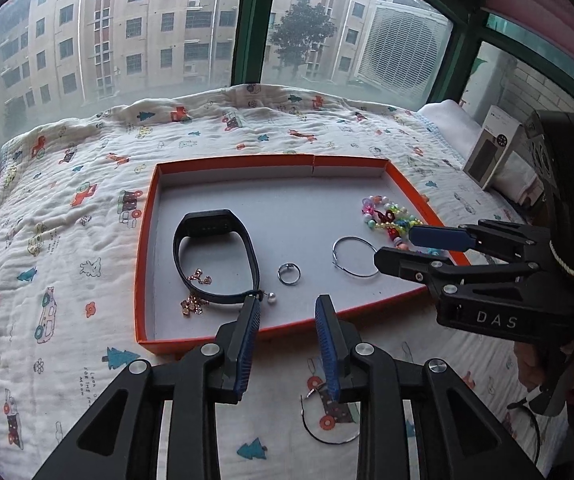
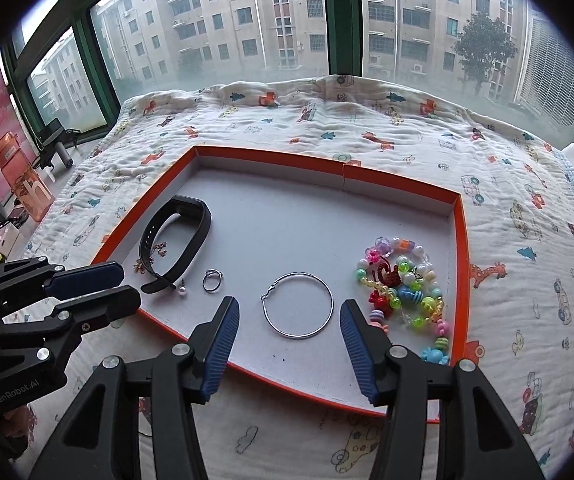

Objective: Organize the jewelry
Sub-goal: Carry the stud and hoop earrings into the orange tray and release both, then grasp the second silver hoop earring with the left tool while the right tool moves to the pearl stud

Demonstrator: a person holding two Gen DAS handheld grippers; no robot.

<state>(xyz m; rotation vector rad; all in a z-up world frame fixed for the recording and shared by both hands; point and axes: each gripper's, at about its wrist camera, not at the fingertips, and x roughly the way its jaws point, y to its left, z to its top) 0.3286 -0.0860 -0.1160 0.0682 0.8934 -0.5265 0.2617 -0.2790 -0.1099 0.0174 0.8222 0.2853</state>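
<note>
An orange tray (image 1: 141, 280) with a grey floor lies on a printed blanket. In it are a black wristband (image 1: 211, 222), rose-gold earrings (image 1: 194, 293), a pearl stud (image 1: 271, 299), a small ring (image 1: 289, 274), a silver hoop (image 1: 355, 257) and colourful bead bracelets (image 1: 387, 216). My left gripper (image 1: 287, 304) stands open at the tray's near rim, nothing between its pads. My right gripper (image 2: 290, 308) is open too. The silver hoop (image 2: 298, 306) lies flat between its fingertips, untouched. The beads (image 2: 407, 284) sit just right of it.
A second hoop earring (image 1: 319, 436) lies on the blanket (image 1: 67, 200) outside the tray, under my left gripper. A grey box (image 1: 495, 152) stands at the right edge, a pink bottle (image 2: 23, 176) at the left. A window runs behind.
</note>
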